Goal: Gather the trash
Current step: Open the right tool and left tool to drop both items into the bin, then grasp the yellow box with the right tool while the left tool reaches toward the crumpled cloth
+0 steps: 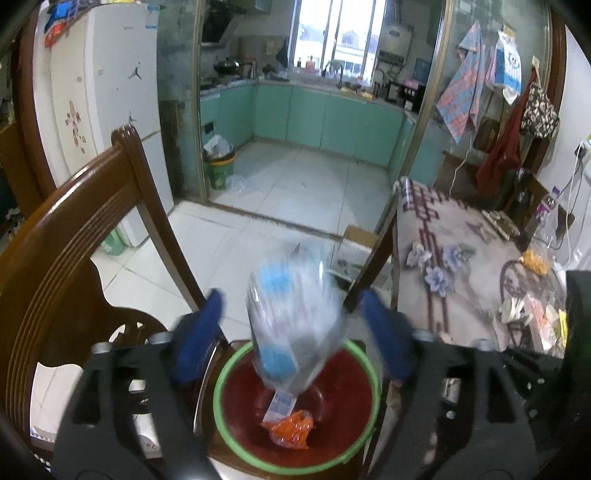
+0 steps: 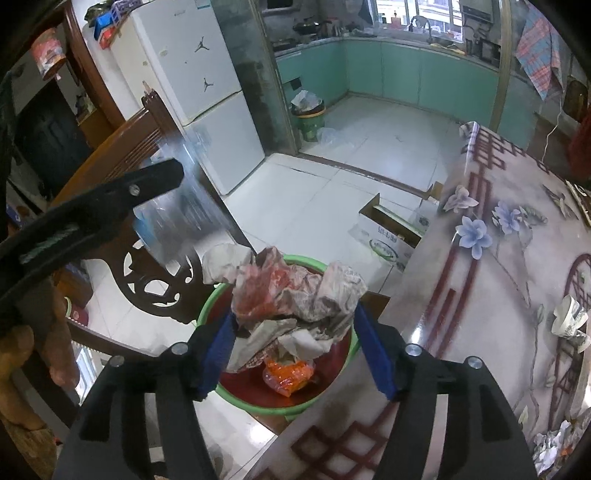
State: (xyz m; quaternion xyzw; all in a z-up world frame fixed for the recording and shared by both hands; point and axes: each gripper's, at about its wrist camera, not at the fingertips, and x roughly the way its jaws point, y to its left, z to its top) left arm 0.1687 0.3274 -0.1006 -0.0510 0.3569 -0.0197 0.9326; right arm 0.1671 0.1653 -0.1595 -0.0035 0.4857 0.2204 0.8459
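Left tool (image 1: 291, 332): blue pads spread wide, a blurred clear plastic wrapper (image 1: 293, 325) with blue print between them, contact not discernible. Below it, a round basin (image 1: 225, 373), green rim, glossy red inside, sits on a wooden chair (image 1: 74, 236); inside lie an orange packet (image 1: 291, 430) and a small white carton (image 1: 280, 404).

Right tool (image 2: 293, 345): narrowed on a crumpled wad of paper and film (image 2: 295, 295) over the basin (image 2: 207, 306).

Table (image 2: 517, 258): glossy cloth, blue flowers, maroon lattice; paper scraps (image 2: 569, 319) on it.

Floor (image 1: 295, 184): pale tiles; cardboard box (image 2: 391, 229); green bin (image 1: 219, 166).

Beyond: white fridge (image 2: 192, 74), teal cabinets (image 1: 325, 118), window (image 1: 340, 33).
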